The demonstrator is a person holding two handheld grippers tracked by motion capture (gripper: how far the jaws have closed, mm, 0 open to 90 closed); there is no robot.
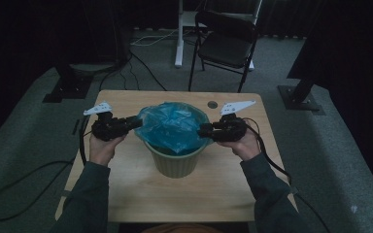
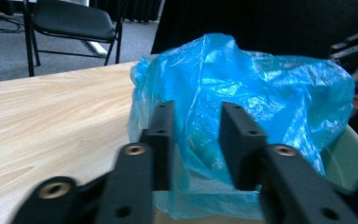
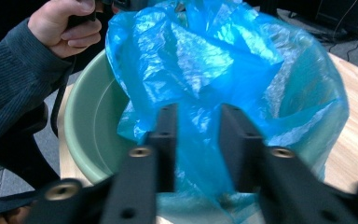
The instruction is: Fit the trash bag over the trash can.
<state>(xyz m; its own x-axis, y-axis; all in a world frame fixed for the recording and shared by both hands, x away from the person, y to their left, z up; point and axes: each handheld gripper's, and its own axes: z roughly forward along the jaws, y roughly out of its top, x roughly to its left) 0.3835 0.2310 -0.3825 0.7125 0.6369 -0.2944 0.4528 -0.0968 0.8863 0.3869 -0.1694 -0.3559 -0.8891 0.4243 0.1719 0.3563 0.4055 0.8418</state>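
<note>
While each hand-held gripper, left [image 1: 137,122] and right [image 1: 201,130], stands part-spread with bag [image 1: 171,125] film between unpressed jaws at frame centre, fitting it over the bin [image 1: 176,162] rim calls next for pinching.

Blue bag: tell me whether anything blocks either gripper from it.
Nothing visible does. The left gripper and right gripper sit at opposite sides of the blue bag, its plastic between their jaws in both gripper views.

Dim high view, blurred near jaws
</note>
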